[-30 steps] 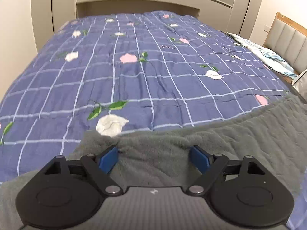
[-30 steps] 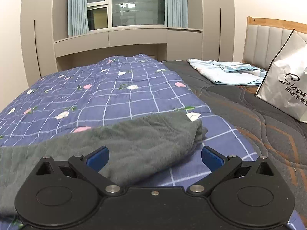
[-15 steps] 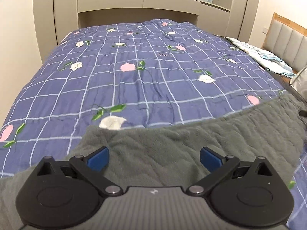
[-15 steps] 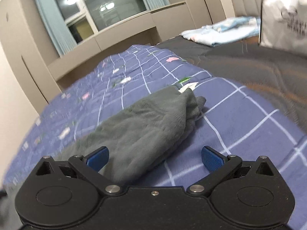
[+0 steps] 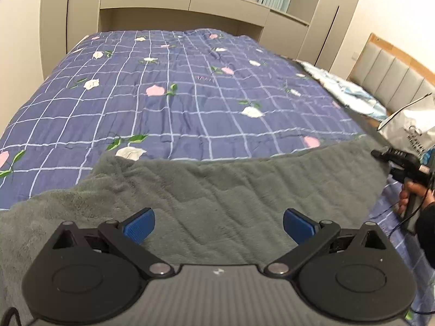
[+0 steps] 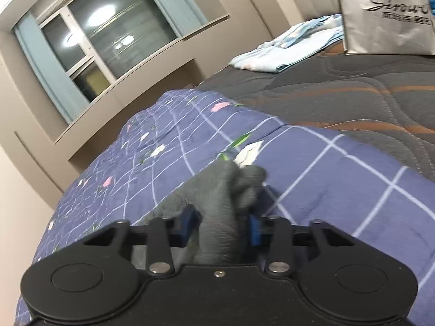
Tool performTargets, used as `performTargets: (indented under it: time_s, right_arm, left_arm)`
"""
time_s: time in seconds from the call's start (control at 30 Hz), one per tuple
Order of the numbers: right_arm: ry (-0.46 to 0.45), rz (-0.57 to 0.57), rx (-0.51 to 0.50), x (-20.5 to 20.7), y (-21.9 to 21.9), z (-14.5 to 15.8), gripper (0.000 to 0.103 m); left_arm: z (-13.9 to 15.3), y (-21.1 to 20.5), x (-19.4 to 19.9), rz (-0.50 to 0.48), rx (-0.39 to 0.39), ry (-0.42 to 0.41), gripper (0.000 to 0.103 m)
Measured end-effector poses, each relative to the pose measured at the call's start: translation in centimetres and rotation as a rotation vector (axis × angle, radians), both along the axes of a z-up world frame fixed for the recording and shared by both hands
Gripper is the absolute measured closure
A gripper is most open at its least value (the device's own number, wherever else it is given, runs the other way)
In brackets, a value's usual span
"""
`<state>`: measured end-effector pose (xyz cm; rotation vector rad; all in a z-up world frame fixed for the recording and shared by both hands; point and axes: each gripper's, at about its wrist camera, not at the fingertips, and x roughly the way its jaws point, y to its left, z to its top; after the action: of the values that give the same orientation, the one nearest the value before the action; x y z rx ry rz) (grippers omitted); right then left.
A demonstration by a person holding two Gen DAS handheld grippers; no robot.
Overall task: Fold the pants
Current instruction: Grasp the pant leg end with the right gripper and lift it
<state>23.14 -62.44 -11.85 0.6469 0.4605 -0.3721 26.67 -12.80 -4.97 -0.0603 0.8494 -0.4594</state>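
Note:
Grey fleece pants [image 5: 217, 184] lie spread across the near part of the bed. My left gripper [image 5: 218, 222] hovers over their middle, open wide, with nothing between its blue pads. In the right wrist view my right gripper [image 6: 221, 225] is rolled to one side and its jaws are closing on the bunched end of the pants [image 6: 217, 187]; the fabric is squeezed between the pads. The left wrist view shows the right gripper [image 5: 380, 154] at the pants' right end, held by a hand [image 5: 413, 190].
A blue checked quilt [image 5: 190, 95] with flowers covers most of the bed. A dark mattress cover [image 6: 353, 103] lies to the right, with folded light blue cloth [image 6: 285, 54] and a white shopping bag [image 6: 386, 13] on it. Cabinets and a window stand behind.
The left gripper opened wider and drew back and up over the pants. The right gripper rolled, sank to the pants' end and closed on the fabric.

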Motion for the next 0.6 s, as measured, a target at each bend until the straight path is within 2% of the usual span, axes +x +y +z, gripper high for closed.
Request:
performTargets:
  time_s: [0.07,0.17,0.43,0.6]
  right_arm:
    - [-0.007,-0.002,-0.036,-0.3,0.6,0.9,0.078]
    - [-0.014,0.015,-0.114,-0.2,2.1,2.8,0.082]
    - [-0.088,0.163,-0.389,-0.7,9.1,9.6,0.082]
    - [-0.138,0.273,-0.511,-1.5,14.5,13.0,0.082]
  left_arm:
    - [0.6,0.1,-0.3,0.002,-0.009,-0.001,0.001]
    - [1.4,0.5,-0.6,0.011,-0.023,-0.002,0.001]
    - [3.7,2.3,-2.4,0.052,-0.1,-0.014,0.001]
    - [4.8,3.6,-3.7,0.068,-0.148,-0.023,0.001]
